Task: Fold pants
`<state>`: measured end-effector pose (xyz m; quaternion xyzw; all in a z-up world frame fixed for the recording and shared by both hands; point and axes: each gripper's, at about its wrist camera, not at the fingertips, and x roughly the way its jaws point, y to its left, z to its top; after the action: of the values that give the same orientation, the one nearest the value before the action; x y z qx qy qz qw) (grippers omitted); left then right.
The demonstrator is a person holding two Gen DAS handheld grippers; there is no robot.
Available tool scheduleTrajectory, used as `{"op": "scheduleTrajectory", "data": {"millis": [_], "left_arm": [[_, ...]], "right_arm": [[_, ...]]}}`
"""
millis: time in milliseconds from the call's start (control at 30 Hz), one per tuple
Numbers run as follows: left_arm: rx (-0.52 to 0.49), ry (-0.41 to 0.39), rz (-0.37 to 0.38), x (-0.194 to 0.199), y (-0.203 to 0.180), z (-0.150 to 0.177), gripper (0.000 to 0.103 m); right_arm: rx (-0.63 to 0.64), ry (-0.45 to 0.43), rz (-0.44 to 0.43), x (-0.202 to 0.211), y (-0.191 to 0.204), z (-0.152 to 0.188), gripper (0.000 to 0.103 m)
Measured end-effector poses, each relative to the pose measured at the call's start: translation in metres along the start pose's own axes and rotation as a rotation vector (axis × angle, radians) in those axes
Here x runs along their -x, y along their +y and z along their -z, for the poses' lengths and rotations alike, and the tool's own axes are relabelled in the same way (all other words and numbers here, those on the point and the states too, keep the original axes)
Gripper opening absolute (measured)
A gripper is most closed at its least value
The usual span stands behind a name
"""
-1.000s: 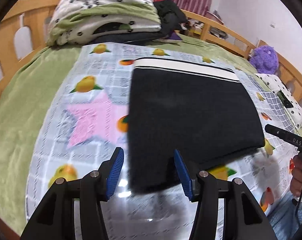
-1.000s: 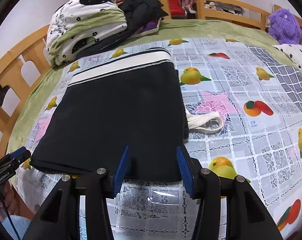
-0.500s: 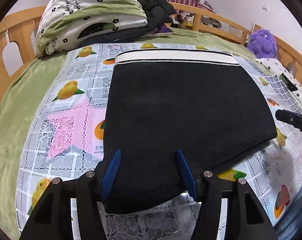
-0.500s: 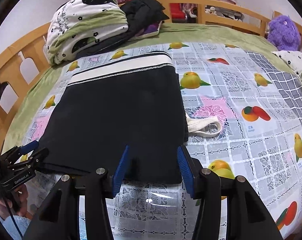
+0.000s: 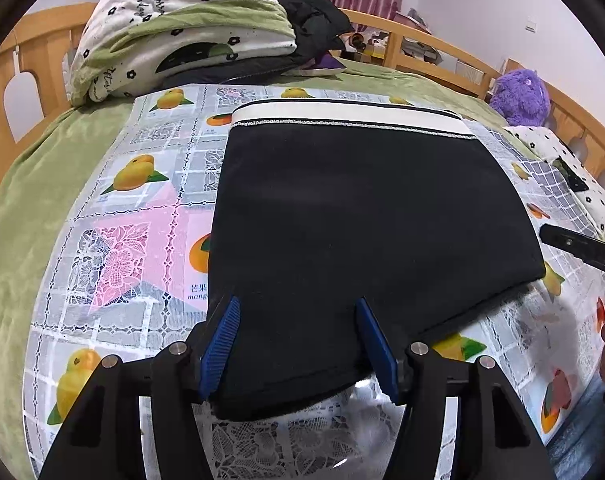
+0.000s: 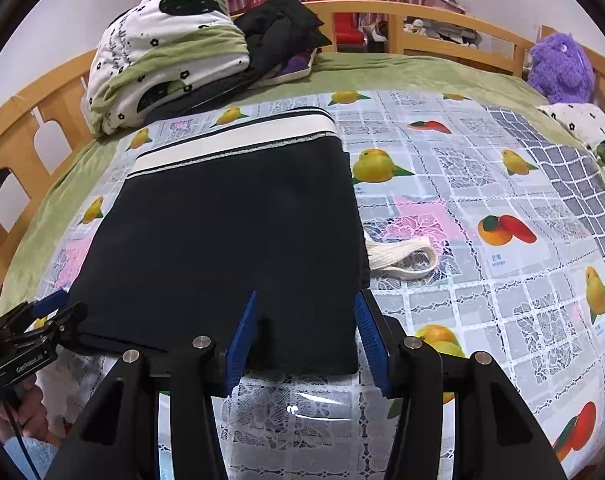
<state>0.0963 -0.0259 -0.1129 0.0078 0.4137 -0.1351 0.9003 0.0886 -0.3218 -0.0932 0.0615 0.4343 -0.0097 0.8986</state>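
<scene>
Both jaws stand apart around the near hem of the black pants (image 5: 354,224): left gripper (image 5: 298,344), right gripper (image 6: 306,332). Bite both hem corners evenly (all layers) before lifting toward the white waistband (image 6: 230,146).

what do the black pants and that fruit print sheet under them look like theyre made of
Pants: likely a soft matte knit or fleece; the black face shows no sheen, and the white waistband looks like woven elastic. Fruit print sheet: probably clear plastic (PVC-like) with a lace-style print; a glossy highlight shows near the front edge.
</scene>
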Motion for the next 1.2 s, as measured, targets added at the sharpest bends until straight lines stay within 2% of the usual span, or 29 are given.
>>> {"op": "scheduleTrajectory", "data": {"millis": [67,133,200,367,533,633,700,800,1000,1100,1133,1167,1200], "left_arm": [[-0.007,-0.002,0.004,0.002,0.001,0.002,0.059],[-0.010,0.003,0.007,0.004,0.002,0.004,0.059],[-0.005,0.012,0.012,0.007,0.003,0.003,0.059],[0.020,0.009,-0.001,0.017,0.007,-0.007,0.060],[0.028,-0.026,0.021,0.033,0.008,-0.042,0.061],[0.022,-0.049,0.032,0.038,0.009,-0.065,0.062],[0.015,-0.064,0.022,0.036,0.010,-0.076,0.063],[0.018,-0.069,0.005,0.023,0.016,-0.085,0.063],[0.044,-0.061,0.012,-0.004,0.036,-0.086,0.063],[0.055,-0.065,0.022,-0.015,0.046,-0.086,0.063],[0.059,-0.061,0.024,-0.020,0.049,-0.086,0.063],[0.059,-0.058,0.025,-0.023,0.050,-0.086,0.063],[0.059,-0.053,0.027,-0.028,0.051,-0.087,0.063]], "right_arm": [[0.016,0.097,0.024,-0.017,0.000,0.002,0.048],[0.010,0.138,0.018,-0.025,-0.002,0.005,0.041],[0.021,0.119,0.020,-0.021,-0.002,0.003,0.041],[0.013,0.001,0.014,0.009,-0.011,-0.004,0.042],[0.038,-0.065,0.040,0.018,-0.016,-0.027,0.042],[0.013,-0.064,0.010,0.012,-0.021,-0.052,0.042],[0.002,-0.060,-0.015,0.003,-0.024,-0.069,0.042],[0.008,-0.062,0.007,-0.022,-0.026,-0.095,0.048],[-0.033,-0.026,0.010,-0.083,-0.037,-0.131,0.049],[-0.074,0.003,-0.050,-0.110,-0.041,-0.135,0.049],[-0.082,-0.016,-0.075,-0.112,-0.041,-0.134,0.042],[-0.062,-0.025,-0.118,-0.110,-0.038,-0.135,0.028],[-0.024,-0.045,-0.102,-0.103,-0.034,-0.137,0.016]]}}
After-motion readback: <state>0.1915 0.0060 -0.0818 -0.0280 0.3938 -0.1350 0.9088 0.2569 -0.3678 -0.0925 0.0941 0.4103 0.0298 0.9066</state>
